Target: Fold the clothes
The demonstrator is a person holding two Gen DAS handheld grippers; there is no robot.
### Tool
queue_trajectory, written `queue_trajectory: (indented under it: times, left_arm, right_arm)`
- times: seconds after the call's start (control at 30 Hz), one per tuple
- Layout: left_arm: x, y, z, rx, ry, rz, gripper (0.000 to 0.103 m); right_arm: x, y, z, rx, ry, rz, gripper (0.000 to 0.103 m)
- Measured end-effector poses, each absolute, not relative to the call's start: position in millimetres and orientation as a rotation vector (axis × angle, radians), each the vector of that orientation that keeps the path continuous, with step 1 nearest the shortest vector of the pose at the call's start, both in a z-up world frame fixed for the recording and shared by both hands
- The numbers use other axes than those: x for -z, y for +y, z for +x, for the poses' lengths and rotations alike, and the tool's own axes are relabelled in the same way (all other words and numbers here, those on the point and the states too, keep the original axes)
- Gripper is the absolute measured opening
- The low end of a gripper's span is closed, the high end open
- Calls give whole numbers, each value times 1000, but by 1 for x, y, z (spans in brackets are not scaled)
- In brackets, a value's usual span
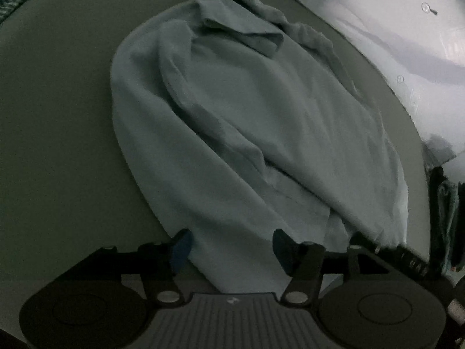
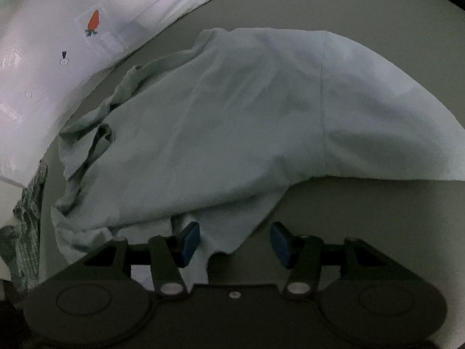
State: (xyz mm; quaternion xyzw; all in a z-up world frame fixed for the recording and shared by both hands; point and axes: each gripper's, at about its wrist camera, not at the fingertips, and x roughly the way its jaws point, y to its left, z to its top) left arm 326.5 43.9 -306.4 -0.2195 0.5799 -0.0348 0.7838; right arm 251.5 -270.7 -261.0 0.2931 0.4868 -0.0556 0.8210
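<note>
Loosely spread on the surface [image 1: 58, 101], the shirt [image 1: 247, 122] runs collar-far, hem-near, both grippers' jaws apart.

Left tongs [image 1: 231, 247] spread wide, right tongs [image 2: 235, 242] spread wide, both angled downward

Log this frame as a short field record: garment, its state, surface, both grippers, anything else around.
garment: pale blue polo shirt, collar at the far end
state: partly folded, rumpled, lying flat
surface: grey table
left gripper: open, fabric between its fingers, not clamped
right gripper: open, at a shirt corner
other: carrot sticker on the white wall; green patterned cloth at the table edge
</note>
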Motion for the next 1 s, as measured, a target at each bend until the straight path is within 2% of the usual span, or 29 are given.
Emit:
queue_trajectory:
  times: [0.07,0.1,0.13,0.17,0.43,0.57,0.73,0.83,0.87,0.9,1.0]
  left_arm:
    - [307,40,325,47,1226,-472,47]
    - [308,40,324,38,1221,-485,18]
    - [309,41,323,36,1225,-504,1]
    - [310,42,322,34,1229,-523,1]
    - [283,61,285,-27,1173,-517,0]
    - [268,96,254,-121,1139,-510,0]
    - [280,153,223,-453,1144,-404,0]
    - [279,180,210,-449,1115,-550,0]
    - [275,180,208,-419,1094,-576,0]
    - [270,176,209,-388,1073,-577,6]
    - [260,155,219,-311,1046,-542,21]
  right_arm:
    - [263,-267,258,127,1046,593,39]
    - [262,-265,262,137,1053,569,27]
    - [261,-265,263,139,1056,546,13]
    - [261,-267,262,132,1055,541,3]
    - [247,-287,231,68,995,575,2]
    - [233,-295,206,50,995,575,0]
    - [238,-305,189,76,1018,569,1]
    - [245,-318,190,131,1022,606,8]
    - [247,-322,189,152,1012,622,13]
    - [248,-327,188,173,1001,640,22]
    - [251,-344,187,246,957,715,32]
